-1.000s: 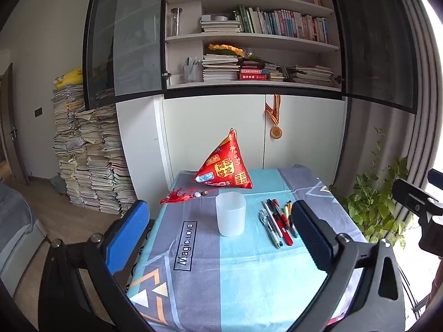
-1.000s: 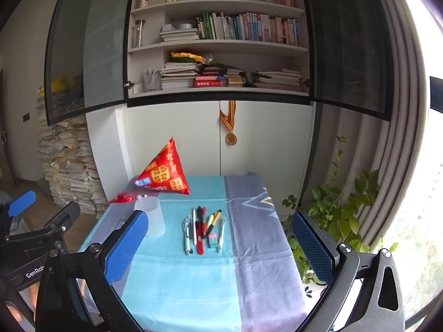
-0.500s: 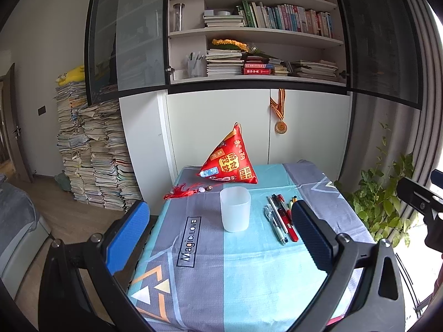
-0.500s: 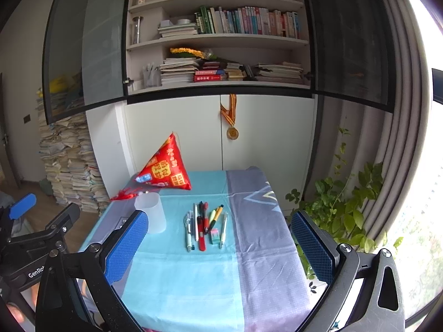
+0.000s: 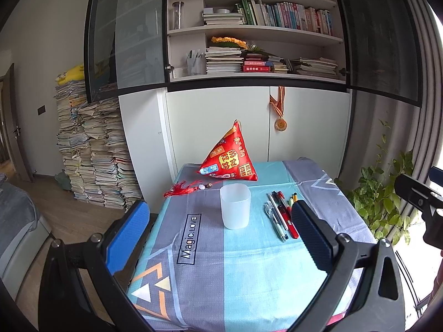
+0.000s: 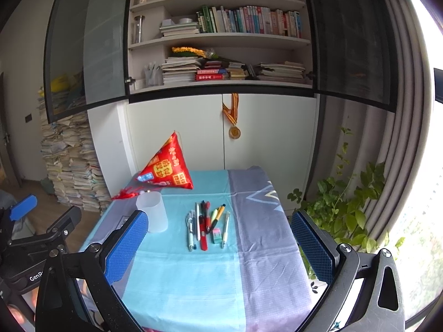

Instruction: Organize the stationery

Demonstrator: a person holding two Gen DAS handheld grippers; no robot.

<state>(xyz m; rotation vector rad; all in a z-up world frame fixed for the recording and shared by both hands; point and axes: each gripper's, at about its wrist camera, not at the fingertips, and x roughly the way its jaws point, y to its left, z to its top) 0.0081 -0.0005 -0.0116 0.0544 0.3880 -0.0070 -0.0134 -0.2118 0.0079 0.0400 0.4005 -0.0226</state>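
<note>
Right gripper (image 6: 218, 244) was spread wide, empty, held above the near table edge; left gripper (image 5: 218, 231) likewise wide and empty. Pens (image 6: 206, 225) and eraser (image 6: 217, 235) lay in a row on the tablecloth (image 6: 193, 276), just beside the translucent cup (image 6: 152, 211), which looked empty. Judged: nothing sorted yet, all stationery left to go.

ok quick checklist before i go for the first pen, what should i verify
1. Right gripper open and empty: ok.
2. Left gripper open and empty: ok.
3. Cup upright, mouth clear: ok.
4. Pens lying side by side right of the cup, unobstructed: ok.
5. Gaps between pens wide enough for a finger: cannot tell.
6. Eraser lies close by the pens, may get nudged: not ok.
</note>
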